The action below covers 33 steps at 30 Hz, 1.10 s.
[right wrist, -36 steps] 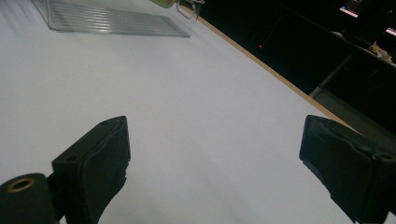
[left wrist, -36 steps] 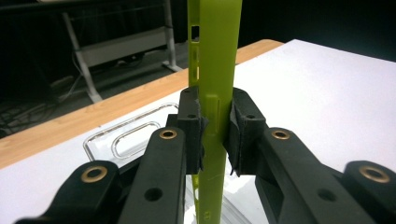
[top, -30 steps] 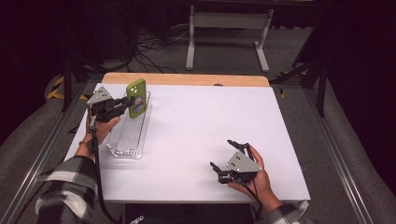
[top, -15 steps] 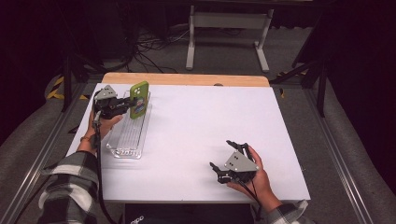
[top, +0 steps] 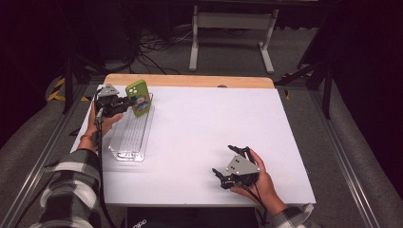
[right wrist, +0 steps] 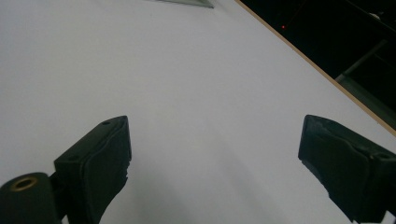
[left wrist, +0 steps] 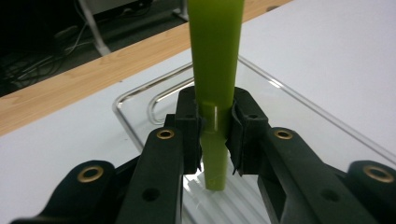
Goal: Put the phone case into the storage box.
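The green phone [top: 138, 98] stands on edge, its long axis upright, above the far end of the clear tray [top: 124, 149], near the tray's back rim and just short of the table's [top: 190, 123] wooden far edge. In the left gripper view the phone [left wrist: 215, 84] rises as a narrow green slab, its lower end hanging just over the ribbed floor of the tray [left wrist: 140, 100]; whether it touches the floor I cannot tell. The left gripper [top: 124, 102] reaches it from the tray's left side, lying about level, and its jaws are clamped on the phone's two broad faces low on the body [left wrist: 215, 135], pads pressed against the case.

The move ahead, as I judge it, turns on this: the tray's long axis runs toward the person, while the phone's runs straight up, so laying it flat means tipping it along the tray.

The right gripper [top: 230, 166] rests well away from the tray, near the table's front right, its jaws spread wide [right wrist: 212, 154] over bare white tabletop.
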Tool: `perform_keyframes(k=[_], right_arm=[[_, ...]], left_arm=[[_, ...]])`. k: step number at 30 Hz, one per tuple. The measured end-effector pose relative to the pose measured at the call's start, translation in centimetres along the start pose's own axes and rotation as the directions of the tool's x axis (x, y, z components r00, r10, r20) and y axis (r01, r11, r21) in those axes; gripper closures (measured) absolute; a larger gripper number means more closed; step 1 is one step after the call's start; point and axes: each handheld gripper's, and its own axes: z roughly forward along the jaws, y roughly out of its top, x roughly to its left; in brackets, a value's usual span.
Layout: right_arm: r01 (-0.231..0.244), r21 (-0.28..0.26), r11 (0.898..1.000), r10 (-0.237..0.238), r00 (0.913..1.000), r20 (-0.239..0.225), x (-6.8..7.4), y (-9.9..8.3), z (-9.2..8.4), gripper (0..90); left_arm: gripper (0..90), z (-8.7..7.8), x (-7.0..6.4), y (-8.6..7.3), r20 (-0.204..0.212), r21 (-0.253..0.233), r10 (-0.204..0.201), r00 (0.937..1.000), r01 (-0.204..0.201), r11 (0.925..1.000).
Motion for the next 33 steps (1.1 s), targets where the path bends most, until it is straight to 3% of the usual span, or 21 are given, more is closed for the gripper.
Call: perform_keyframes(k=[6, 14, 19, 21, 25, 29, 33], right_arm=[[0.010, 0.015, 1.000, -0.010, 0.9999, -0.012, 0.1, -0.1, 0.1, 10.3], [0.011, 0.046, 0.999, -0.009, 0.9991, -0.042, 0.2, -0.2, 0.5, 12.0], [0.020, 0.054, 0.998, -0.017, 0.9987, -0.047, 0.3, -0.2, 0.6, 12.0], [0.022, 0.053, 0.998, -0.019, 0.9987, -0.048, 0.3, -0.3, 0.6, 12.0], [0.017, 0.052, 0.999, -0.015, 0.9987, -0.050, 0.3, -0.3, 0.6, 12.0], [0.022, 0.053, 0.998, -0.019, 0.9985, -0.051, 0.3, -0.3, 0.6, 11.9], [0.025, 0.057, 0.998, -0.022, 0.9982, -0.056, 0.4, -0.3, 0.7, 11.9]], left_arm=[[73.0, 0.6, 0.1, 0.7, -0.055, 0.050, 0.037, 0.9978, -0.034, 0.9982], [67.1, 1.1, 0.2, 0.9, -0.096, 0.070, 0.032, 0.9949, -0.025, 0.9972], [64.1, 1.3, 0.2, 0.8, -0.154, 0.075, 0.032, 0.9876, -0.021, 0.9969], [65.5, 1.4, 0.1, 0.9, -0.219, 0.083, 0.038, 0.9751, -0.020, 0.9964], [61.8, 1.7, 0.0, 0.9, -0.218, 0.089, 0.040, 0.9751, -0.021, 0.9958], [62.3, 2.0, -0.3, 1.0, -0.255, 0.091, 0.054, 0.9653, -0.032, 0.9954], [61.8, 2.2, -0.6, 1.1, -0.266, 0.094, 0.063, 0.9620, -0.039, 0.9948]])
